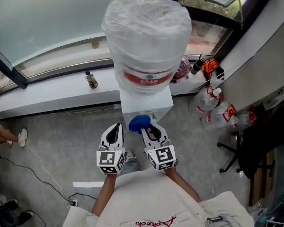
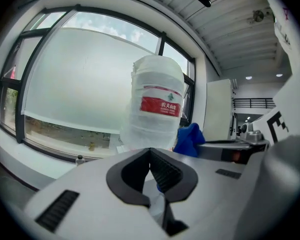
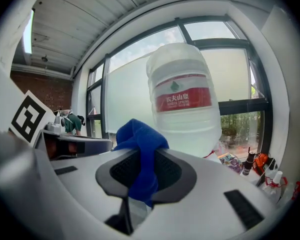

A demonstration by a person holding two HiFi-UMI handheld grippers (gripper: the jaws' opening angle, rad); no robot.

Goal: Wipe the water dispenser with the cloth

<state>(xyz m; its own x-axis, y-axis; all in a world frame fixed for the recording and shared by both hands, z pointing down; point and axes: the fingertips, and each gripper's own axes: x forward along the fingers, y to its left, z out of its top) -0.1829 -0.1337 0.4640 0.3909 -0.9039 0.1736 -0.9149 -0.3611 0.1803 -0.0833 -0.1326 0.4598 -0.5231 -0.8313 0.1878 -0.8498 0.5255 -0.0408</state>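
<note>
My right gripper clamps the crumpled blue cloth near the white box-shaped water dispenser. My left gripper is pinched together, empty.

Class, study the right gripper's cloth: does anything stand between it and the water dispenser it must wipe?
Nothing visible does. The blue cloth, clamped in the right gripper, is right at the white front of the water dispenser; contact is unclear. The left gripper, shut and empty, sits beside it, not between.

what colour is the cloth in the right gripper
Blue cloth, clearest in the right gripper view.
</note>
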